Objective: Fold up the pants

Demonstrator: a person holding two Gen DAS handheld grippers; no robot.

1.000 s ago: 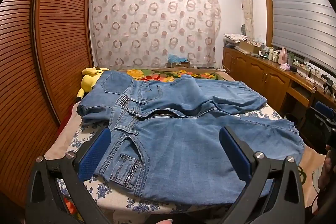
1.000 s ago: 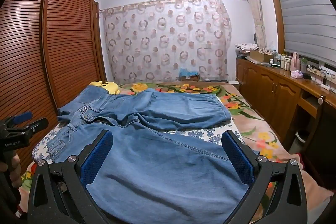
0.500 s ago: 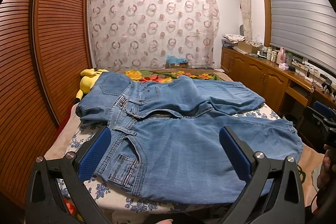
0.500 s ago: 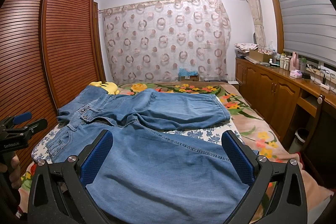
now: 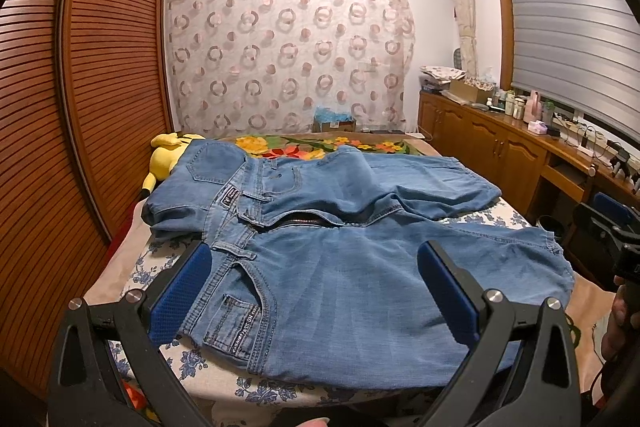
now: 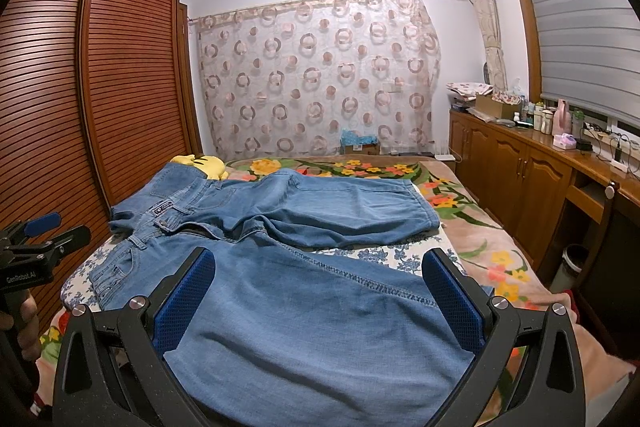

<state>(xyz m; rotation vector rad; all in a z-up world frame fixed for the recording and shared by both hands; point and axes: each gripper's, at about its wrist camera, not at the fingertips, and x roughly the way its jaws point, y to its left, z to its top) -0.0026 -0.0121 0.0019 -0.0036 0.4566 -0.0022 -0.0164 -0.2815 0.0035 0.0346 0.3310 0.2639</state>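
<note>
The bed (image 5: pixel 120 283), dressed in a floral sheet, carries the whole job and gives a broad, flat surface for folding. A brown slatted wardrobe (image 6: pixel 80 99) runs along its left side; a wooden counter (image 6: pixel 532 163) with bottles runs along the right.

The pants (image 5: pixel 352 279), blue denim, lie spread across the near half of the bed, waistband to the left and legs running right. The legs are splayed apart, the far one angled away, the fly open at the crotch. No fold appears made, so the work is judged to be at its start.

A yellow plush toy (image 5: pixel 168 155) sits at the far left edge, touching or just behind the waistband (the overlap is unclear from here).

The left gripper (image 5: pixel 316 291) hovers over the waist and pocket area, fingers spread wide, holding nothing. The right gripper (image 6: pixel 320 303) hovers over the near leg, likewise spread and empty. Each is placed over its own end of the garment, presumably to take both ends together.
</note>
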